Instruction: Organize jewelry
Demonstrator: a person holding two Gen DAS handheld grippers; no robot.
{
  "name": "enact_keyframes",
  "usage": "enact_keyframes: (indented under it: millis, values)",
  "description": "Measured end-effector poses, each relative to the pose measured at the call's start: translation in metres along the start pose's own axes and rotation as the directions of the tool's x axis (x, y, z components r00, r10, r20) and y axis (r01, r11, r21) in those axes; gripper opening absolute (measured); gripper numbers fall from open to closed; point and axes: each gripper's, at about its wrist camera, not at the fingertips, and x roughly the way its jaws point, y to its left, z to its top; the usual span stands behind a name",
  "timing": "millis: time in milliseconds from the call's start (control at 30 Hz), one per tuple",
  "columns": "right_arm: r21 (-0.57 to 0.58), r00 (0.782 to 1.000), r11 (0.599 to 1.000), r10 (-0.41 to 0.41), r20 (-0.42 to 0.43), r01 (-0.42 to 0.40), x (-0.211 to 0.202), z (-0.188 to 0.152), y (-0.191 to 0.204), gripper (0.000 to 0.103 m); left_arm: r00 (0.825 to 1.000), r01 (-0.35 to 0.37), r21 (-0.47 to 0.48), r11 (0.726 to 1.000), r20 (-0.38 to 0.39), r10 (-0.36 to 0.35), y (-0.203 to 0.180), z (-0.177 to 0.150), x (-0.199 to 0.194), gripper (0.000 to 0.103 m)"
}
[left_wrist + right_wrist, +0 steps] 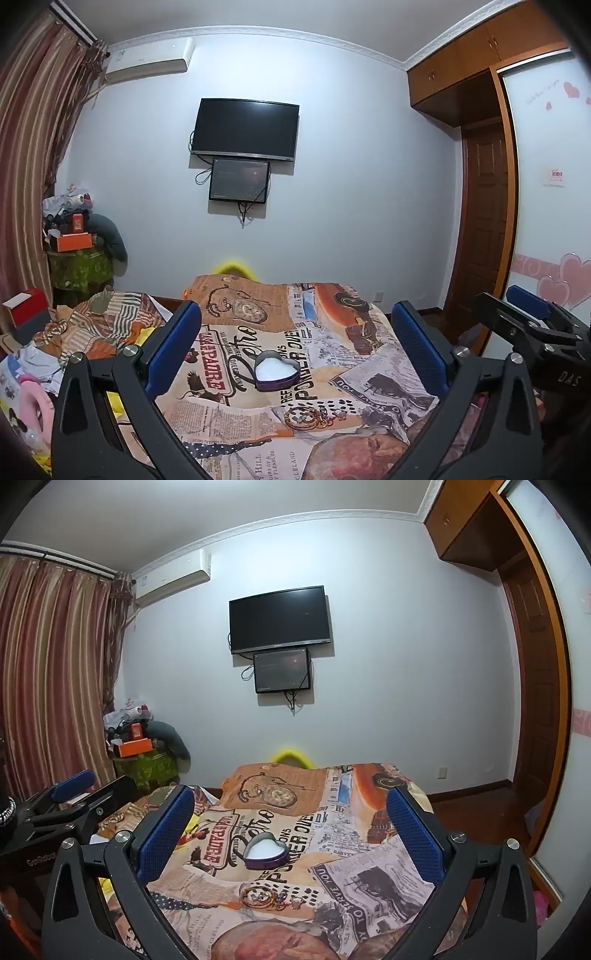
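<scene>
Reading "POWER" beside heart tin [276, 373].

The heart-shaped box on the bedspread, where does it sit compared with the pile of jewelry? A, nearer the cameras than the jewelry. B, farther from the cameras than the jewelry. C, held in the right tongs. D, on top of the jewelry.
B: the open heart-shaped box lies beyond the pile of jewelry, apart from it, on the printed bedspread; both views agree, and neither pair of tongs holds anything.
</scene>
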Motion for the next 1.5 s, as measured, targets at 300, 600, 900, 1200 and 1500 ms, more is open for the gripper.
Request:
enact_keyframes:
  millis: [300, 600, 900, 1200, 1500]
  values:
    - [0.003, 1.0, 1.0, 0.002, -0.002, -0.002, -0.006, 0.001, 0.004, 0.103, 1.0, -0.007, -0.004, 1.0, 0.001, 0.007, 0.002, 0.0, -0.002, 0.103]
    - [0.008, 1.0, 1.0, 0.012, -0.019, -0.012, 0.003, -0.002, 0.002, 0.103, 1.0, -0.02, 0.01, 1.0, -0.003, 0.02, 0.003, -0.006, 0.001, 0.103]
    - [0.01, 1.0, 1.0, 0.01, -0.02, -0.01, 0.003, -0.003, 0.001, 0.103, 1.0, -0.025, 0.009, 1.0, -0.013, 0.025, 0.002, -0.007, 0.002, 0.103]
    - [0.014, 1.0, 1.0, 0.011, -0.023, -0.01, 0.002, -0.003, 0.001, 0.103, 1.0, -0.026, 0.004, 1.0, -0.018, 0.026, 0.005, -0.007, 0.001, 0.103]
    - [0.015, 1.0, 1.0, 0.011, -0.024, -0.011, 0.002, -0.002, 0.001, 0.103, 1.0, -0.025, 0.004, 1.0, -0.018, 0.025, 0.005, -0.006, 0.001, 0.103]
